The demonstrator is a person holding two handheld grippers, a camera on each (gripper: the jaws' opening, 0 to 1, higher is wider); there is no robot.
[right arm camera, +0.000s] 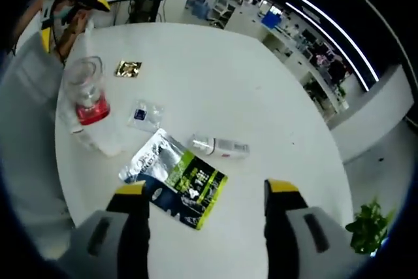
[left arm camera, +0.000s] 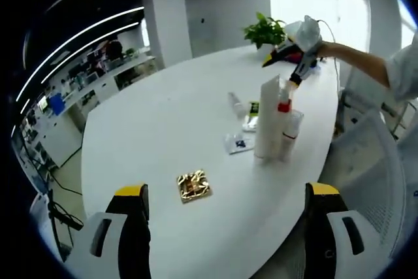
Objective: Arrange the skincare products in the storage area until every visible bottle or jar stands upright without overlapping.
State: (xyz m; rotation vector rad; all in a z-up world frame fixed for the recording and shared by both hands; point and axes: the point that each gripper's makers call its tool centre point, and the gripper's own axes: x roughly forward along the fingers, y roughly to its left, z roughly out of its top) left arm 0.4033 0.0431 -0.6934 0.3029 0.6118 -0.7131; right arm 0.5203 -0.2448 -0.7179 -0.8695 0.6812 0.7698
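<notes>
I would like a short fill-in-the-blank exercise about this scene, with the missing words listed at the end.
1. The small clear bottle beside the green-and-black sachet is lying on its ____.
2. The bottle under the clear cup has a cap of ____ colour.
3. The jaws of the right gripper stand ____, holding nothing.
4. The gold foil packet lies on the white ____.

Missing words: side; red; open; table

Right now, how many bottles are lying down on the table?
1: a small clear bottle lies on its side beside the green and black packet. The red-capped bottle and tall white bottle stand upright.
</notes>
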